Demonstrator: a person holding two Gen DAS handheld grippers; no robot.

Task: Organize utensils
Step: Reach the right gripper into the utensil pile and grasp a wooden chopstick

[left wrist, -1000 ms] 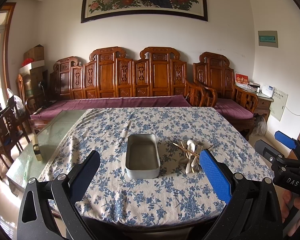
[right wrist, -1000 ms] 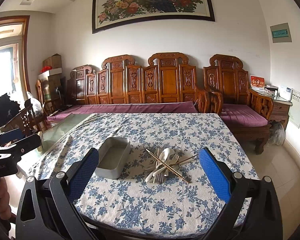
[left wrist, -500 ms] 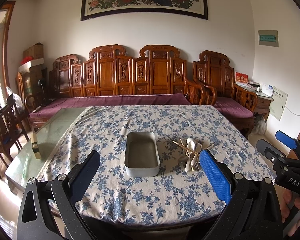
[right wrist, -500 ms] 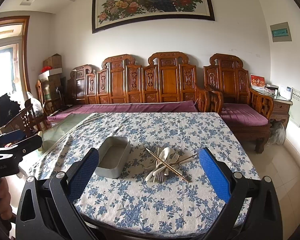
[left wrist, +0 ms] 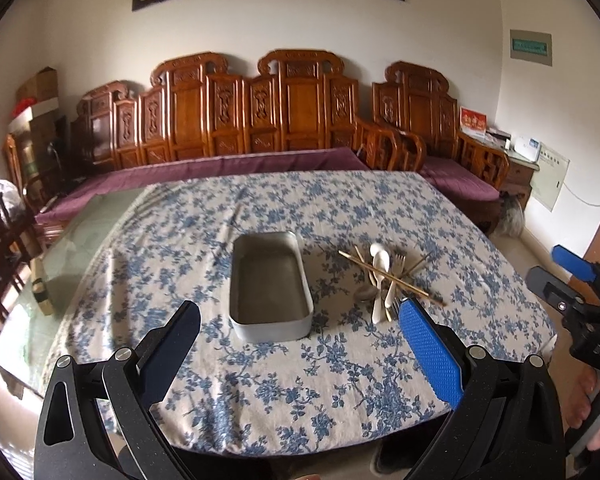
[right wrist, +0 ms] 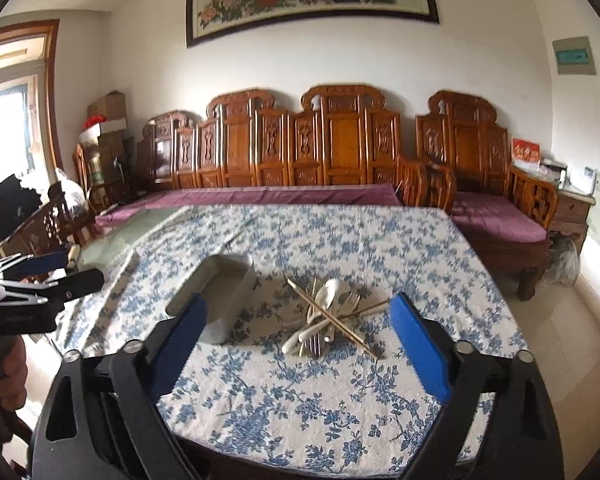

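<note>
Utensils, a crossed heap of white plastic spoons, metal forks and thin brass-coloured chopsticks, lie on the blue-flowered tablecloth just right of the empty rectangular grey metal tin, touching nothing of mine. Compared with a second ago, the heap and tin loom larger and lower in both views, so I have carried both tools in over the near table edge, the right one more. That puts the heap ahead of my right gripper, whose blue-padded fingers are spread wide and hold nothing. My left gripper is likewise spread and bare, facing the tin. Nothing is sorted yet; the first pick seems about to start.
</note>
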